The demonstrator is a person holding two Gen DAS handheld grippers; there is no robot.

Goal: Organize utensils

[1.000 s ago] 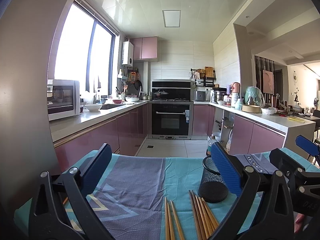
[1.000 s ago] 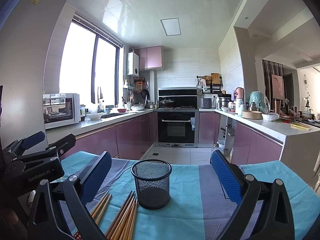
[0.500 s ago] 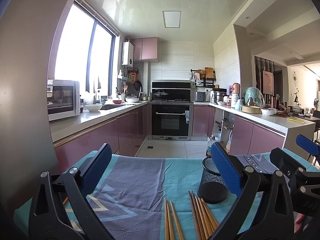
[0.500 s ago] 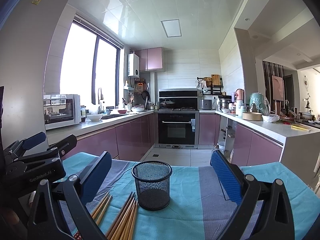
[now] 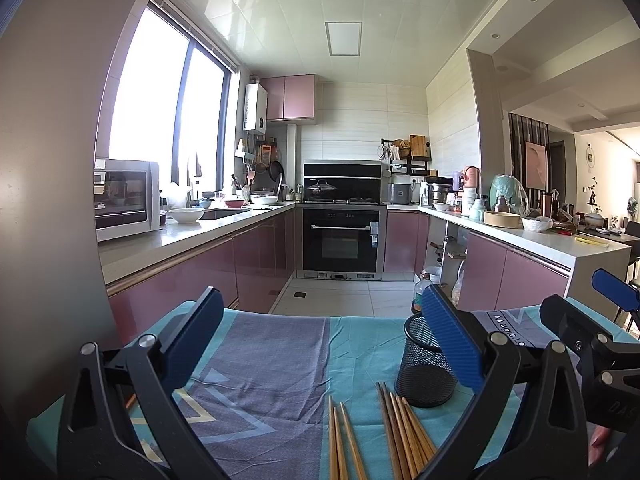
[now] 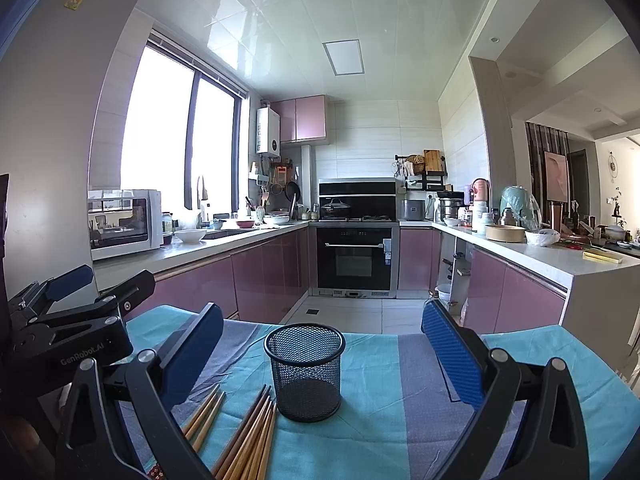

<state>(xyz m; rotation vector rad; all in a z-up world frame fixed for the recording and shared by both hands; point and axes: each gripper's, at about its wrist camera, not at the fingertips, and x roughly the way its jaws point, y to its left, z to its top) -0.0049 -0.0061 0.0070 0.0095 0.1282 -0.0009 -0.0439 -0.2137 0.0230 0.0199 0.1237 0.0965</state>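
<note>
A black mesh cup (image 6: 305, 372) stands upright and empty on the teal and purple cloth (image 6: 400, 380). Several wooden chopsticks (image 6: 248, 436) lie flat just left of it and nearer to me. In the left wrist view the same mesh cup (image 5: 424, 368) sits at the right, partly behind my finger, with the chopsticks (image 5: 404, 432) in two loose bunches in front. My left gripper (image 5: 322, 338) is open above the cloth, holding nothing. My right gripper (image 6: 322, 354) is open too, its fingers either side of the cup but nearer to me.
The cloth (image 5: 272, 364) covers a table whose far edge faces a kitchen floor. Purple cabinets (image 6: 256, 276) and a black oven (image 6: 354, 258) stand beyond. Each gripper shows at the side of the other's view: the left gripper's body (image 6: 68, 332), the right gripper's body (image 5: 592, 344).
The right wrist view has tilted up slightly, so the cup sits lower in frame. The left gripper has hardly moved. Both grippers stay open.
</note>
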